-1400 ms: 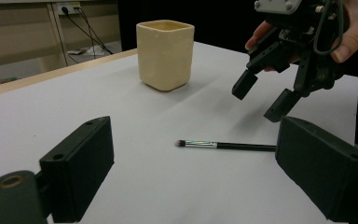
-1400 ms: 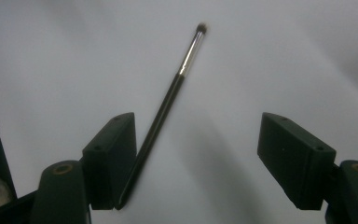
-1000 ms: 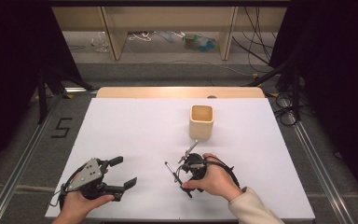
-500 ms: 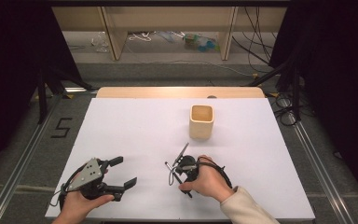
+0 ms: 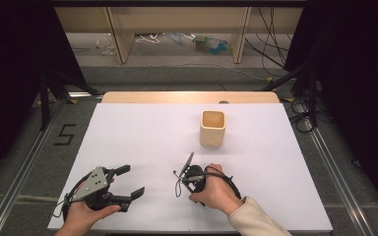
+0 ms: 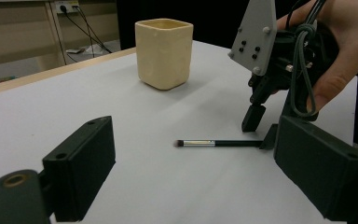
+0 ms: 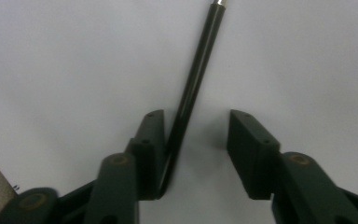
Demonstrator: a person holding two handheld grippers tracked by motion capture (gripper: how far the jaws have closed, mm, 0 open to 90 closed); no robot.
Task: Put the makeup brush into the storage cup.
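The step in hand is the pick-up of the makeup brush (image 6: 214, 143), which lies flat on the white table (image 5: 142, 132), near of the cream cup (image 5: 212, 128). The right gripper (image 7: 196, 140) points down over the handle; its jaws have just been closing, and the handle lies against one jaw, with the other not yet touching. The left gripper (image 5: 128, 182) rests open and empty at near left. The next move likely calls for full closure, then a lift.

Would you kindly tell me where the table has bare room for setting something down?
The white sheet lies bare left of the cream cup, and right of it to the table's edge. It is crowded along the near edge: left tongs, right tongs around the makeup brush.
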